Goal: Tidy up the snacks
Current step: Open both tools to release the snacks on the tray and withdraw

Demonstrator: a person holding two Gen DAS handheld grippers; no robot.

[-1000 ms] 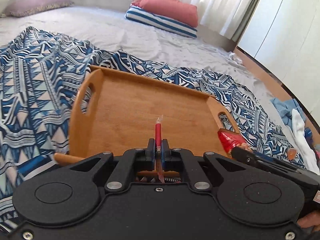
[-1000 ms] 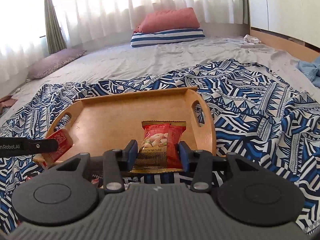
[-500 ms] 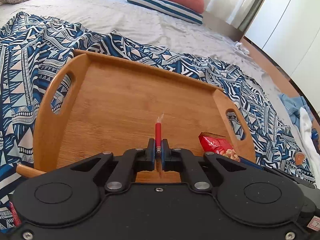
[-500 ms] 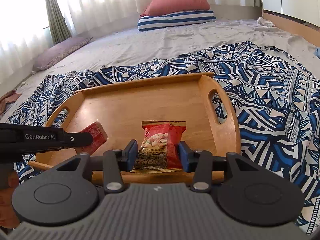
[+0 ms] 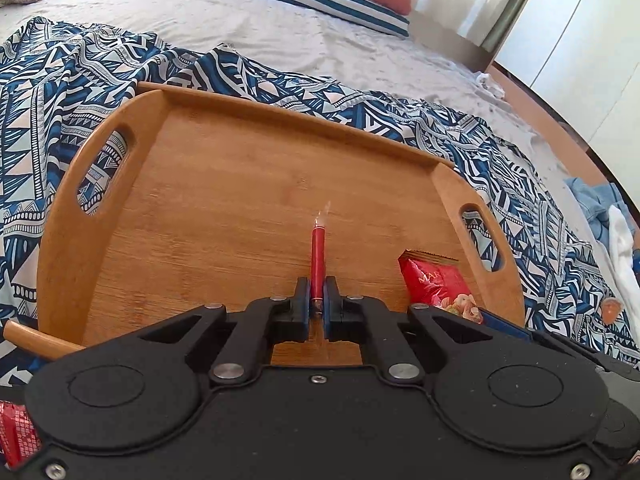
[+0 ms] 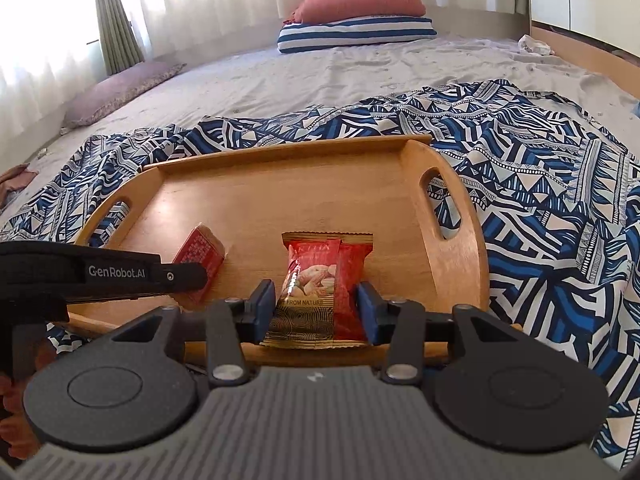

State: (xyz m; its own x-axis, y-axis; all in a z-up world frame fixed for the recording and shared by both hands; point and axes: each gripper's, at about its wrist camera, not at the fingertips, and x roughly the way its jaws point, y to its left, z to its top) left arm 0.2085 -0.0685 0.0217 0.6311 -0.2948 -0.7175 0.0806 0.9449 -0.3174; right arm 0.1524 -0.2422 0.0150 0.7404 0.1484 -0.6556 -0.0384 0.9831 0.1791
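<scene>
Both packets poised above the wooden tray on the blue patterned bedspread.
Right gripper fingers part-open, clamping red-and-gold nut packet; left gripper fingers nearly closed, pinching flat red wrapped snack edge-on. Advice: lower until packets touch tray, well apart, then release.

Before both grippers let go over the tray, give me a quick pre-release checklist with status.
1. Left gripper shut on the thin red packet: ok.
2. Right gripper shut on the nut packet: ok.
3. Both packets over the wooden tray, inside its rim: ok.
4. Tray floor under and ahead of the packets bare: ok.
5. Packets already touching the tray floor: cannot tell.
6. Tray sits flat on the patterned blanket: cannot tell; the cloth is rumpled.
</scene>
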